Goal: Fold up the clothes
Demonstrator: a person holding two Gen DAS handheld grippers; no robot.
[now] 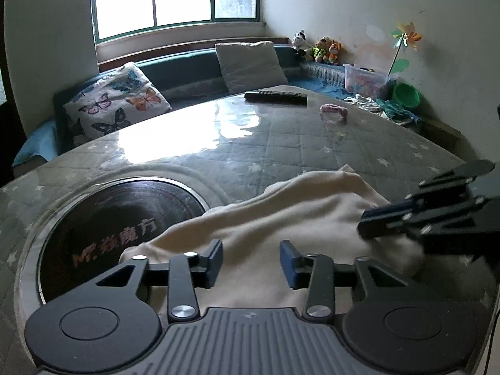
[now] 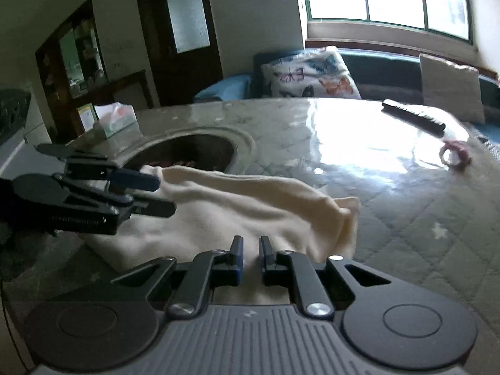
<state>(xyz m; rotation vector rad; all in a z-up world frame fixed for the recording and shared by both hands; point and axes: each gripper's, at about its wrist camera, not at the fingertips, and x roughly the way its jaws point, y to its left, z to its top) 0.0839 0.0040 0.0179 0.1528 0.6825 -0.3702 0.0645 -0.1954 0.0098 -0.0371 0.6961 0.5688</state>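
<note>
L tool (image 1: 251, 262) open over cream cloth (image 1: 290, 218), R tool (image 2: 250, 257) beside

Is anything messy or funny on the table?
Yes. The cream cloth lies bunched and wrinkled, one end spilling over the round dark stove plate. A pink hair tie sits loose near the remote.

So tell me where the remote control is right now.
The remote control lies at the table's far edge, before the grey pillow, left of the pink hair tie; the right wrist view shows it upper right.
</note>
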